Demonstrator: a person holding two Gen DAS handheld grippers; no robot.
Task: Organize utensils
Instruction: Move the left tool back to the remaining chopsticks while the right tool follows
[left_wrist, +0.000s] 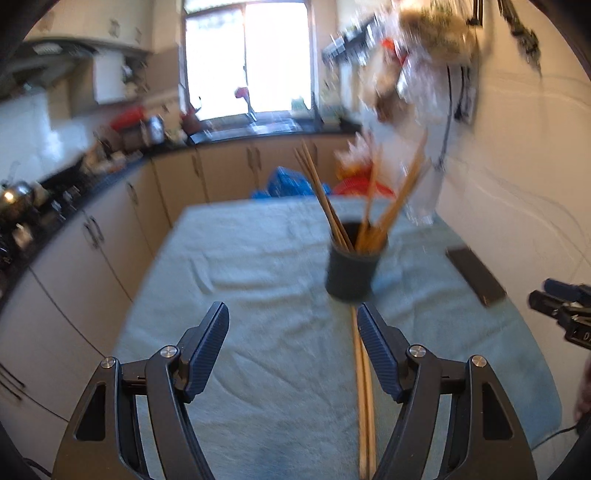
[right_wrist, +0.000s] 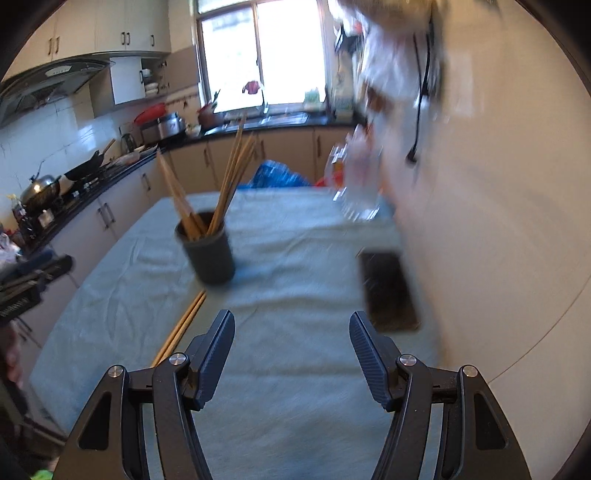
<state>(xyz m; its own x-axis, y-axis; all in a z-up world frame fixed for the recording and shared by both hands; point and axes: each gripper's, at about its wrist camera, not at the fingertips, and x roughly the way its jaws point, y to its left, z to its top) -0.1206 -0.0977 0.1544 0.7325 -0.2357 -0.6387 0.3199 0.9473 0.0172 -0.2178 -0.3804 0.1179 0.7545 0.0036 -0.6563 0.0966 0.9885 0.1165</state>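
A dark round holder (left_wrist: 352, 264) stands on the light blue cloth (left_wrist: 258, 266) with several wooden chopsticks (left_wrist: 325, 199) upright in it. It also shows in the right wrist view (right_wrist: 210, 249). A loose pair of chopsticks (left_wrist: 364, 398) lies on the cloth in front of the holder, running toward me; it also shows in the right wrist view (right_wrist: 181, 326). My left gripper (left_wrist: 291, 332) is open and empty above the cloth, its right finger beside the loose pair. My right gripper (right_wrist: 291, 339) is open and empty, to the right of the loose pair.
A dark flat rectangular object (right_wrist: 389, 291) lies on the cloth near the white wall (right_wrist: 498, 221). A clear glass (right_wrist: 360, 199) stands at the far right corner. A kitchen counter (right_wrist: 92, 173) with pots runs along the left. Blue and red bags (left_wrist: 291, 182) sit beyond the table.
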